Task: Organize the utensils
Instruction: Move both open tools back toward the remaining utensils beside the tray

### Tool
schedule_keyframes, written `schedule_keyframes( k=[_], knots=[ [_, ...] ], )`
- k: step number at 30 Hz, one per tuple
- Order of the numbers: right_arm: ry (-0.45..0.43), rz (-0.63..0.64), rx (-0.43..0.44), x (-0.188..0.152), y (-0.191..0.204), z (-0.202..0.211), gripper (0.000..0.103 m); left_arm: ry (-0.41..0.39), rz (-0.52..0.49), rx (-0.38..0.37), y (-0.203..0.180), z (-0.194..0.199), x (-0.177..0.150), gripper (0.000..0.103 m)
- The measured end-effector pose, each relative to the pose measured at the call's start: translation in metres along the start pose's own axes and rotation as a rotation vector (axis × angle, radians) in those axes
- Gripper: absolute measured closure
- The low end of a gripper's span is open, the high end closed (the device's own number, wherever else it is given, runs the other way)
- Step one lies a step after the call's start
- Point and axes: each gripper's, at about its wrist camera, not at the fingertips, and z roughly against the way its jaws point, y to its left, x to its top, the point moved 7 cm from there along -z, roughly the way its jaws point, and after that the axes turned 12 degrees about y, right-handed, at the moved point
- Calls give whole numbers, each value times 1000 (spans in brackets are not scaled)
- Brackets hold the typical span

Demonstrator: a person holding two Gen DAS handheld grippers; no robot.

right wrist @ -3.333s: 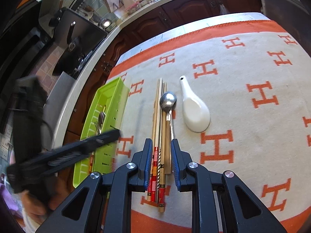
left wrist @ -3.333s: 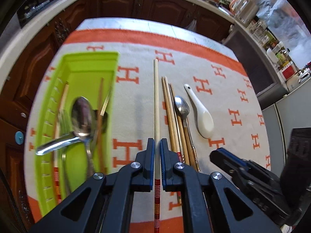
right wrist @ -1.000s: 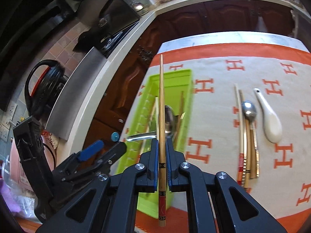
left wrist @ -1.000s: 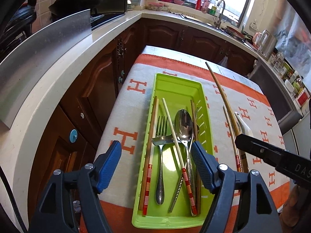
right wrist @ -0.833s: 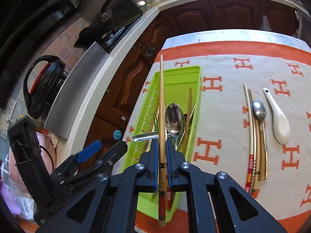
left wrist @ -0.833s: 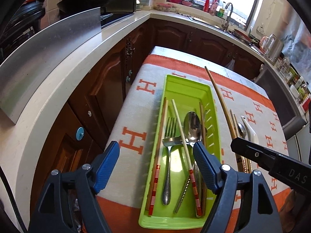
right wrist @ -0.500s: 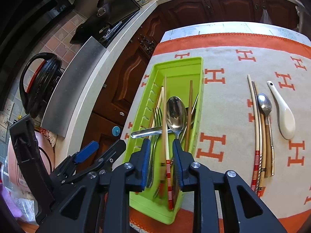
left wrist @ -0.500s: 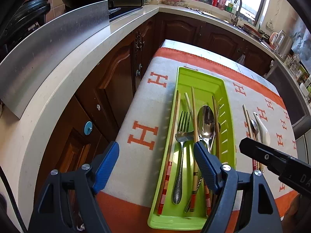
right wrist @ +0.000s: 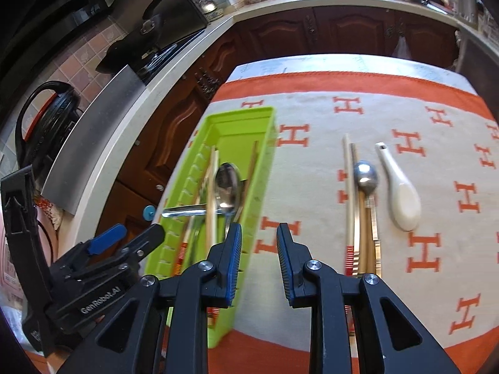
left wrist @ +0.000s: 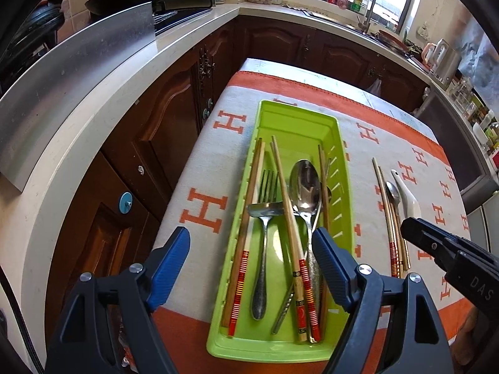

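A green tray [left wrist: 296, 123] [right wrist: 240, 118] lies on the cloth and holds several chopsticks [left wrist: 288, 215], a fork [left wrist: 265, 215] and a metal spoon [left wrist: 305, 187]. Right of it on the cloth lie chopsticks [right wrist: 348, 193] [left wrist: 385, 205], a metal spoon [right wrist: 365, 173] and a white ceramic spoon [right wrist: 402, 199] [left wrist: 407, 196]. My left gripper [left wrist: 249, 268] is wide open and empty above the tray's near end. My right gripper [right wrist: 259, 258] is open and empty, above the cloth just right of the tray.
The table carries a white cloth [right wrist: 374, 118] with orange H marks and an orange border. Dark wood cabinets [left wrist: 174, 118] and a pale counter [left wrist: 62, 155] stand to the left. A sink and bottles line the far counter [left wrist: 358, 3].
My right gripper let go of the chopstick into the tray, opened, and moved right off the tray. My left gripper stayed open and shifted a little left.
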Motion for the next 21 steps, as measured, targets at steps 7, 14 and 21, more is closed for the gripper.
schedule_keyframes(
  k=[7,14,21],
  knots=[
    [-49,-10,-75,-4,-41,26,80,-7,-75,1,-32,7,-2,24],
    [-56,-34,-104,-16,-81,39,80,26,-166,-14,-79,4,-7,24],
    [-73,-72,-103,-25,-119,46,80,71,-242,-40,-134,-7,-10,24]
  ],
)
